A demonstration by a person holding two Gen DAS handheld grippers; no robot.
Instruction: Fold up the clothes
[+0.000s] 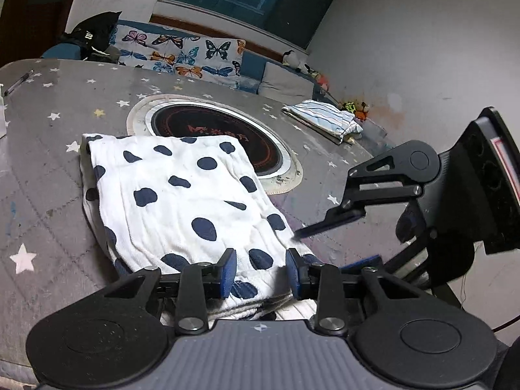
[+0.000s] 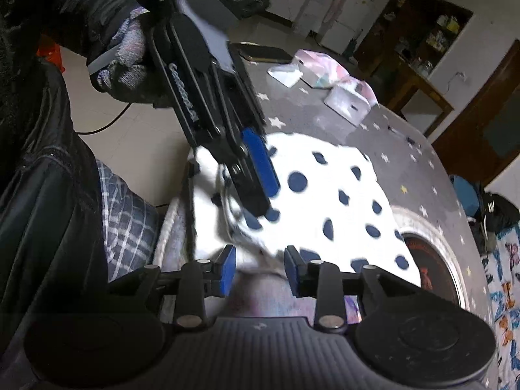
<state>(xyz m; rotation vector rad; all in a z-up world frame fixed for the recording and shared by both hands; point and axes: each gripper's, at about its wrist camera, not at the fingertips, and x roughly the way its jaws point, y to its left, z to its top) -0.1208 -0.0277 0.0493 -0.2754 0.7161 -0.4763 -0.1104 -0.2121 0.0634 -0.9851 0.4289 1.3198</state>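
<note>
The left gripper (image 1: pixel 260 271), jaws partly open astride the near edge of the folded polka-dot garment (image 1: pixel 182 201) on the starred grey table cover (image 1: pixel 42 169), grips nothing, like the part-open right gripper (image 2: pixel 260 271); likely next: pinch that edge for another fold.

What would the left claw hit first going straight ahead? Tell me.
Most likely the folded polka-dot garment: the left claw points down at its near edge, with the cloth already showing between its open fingers. Depth is unclear, so contact cannot be confirmed.
</note>
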